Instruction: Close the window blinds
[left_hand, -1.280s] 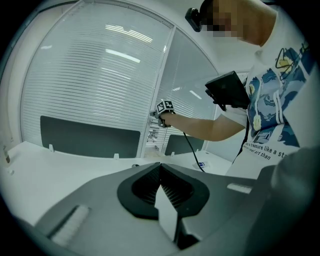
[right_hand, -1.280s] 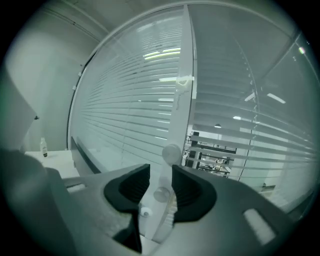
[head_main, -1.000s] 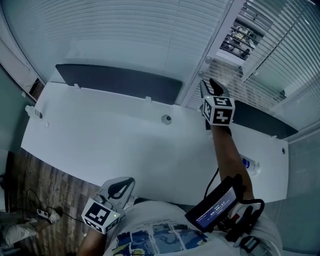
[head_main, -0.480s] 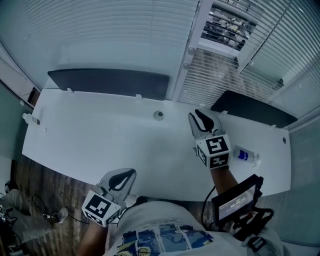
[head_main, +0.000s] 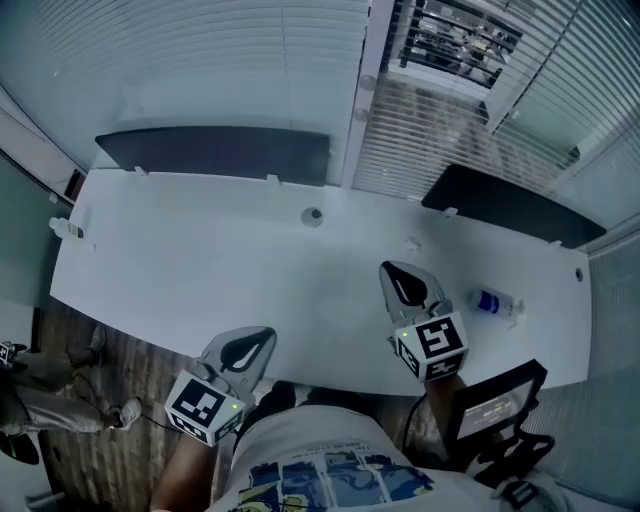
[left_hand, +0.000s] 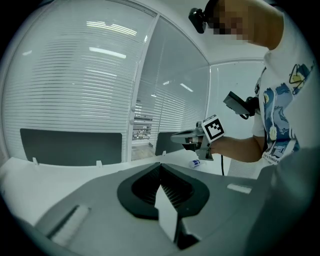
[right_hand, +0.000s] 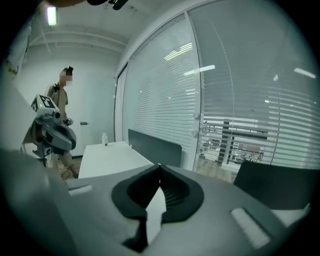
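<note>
Head view: left gripper closed, empty; right gripper just closed, empty, above desk; window blinds apparently part-open, next step likely a reach to them.

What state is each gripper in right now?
Left gripper: closed, empty.
Right gripper: jaws have just closed, nothing between them.

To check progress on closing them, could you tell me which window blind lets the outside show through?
The blind just right of the white post: outside shows between its slats. The wide blind left of it looks solid white.
</note>
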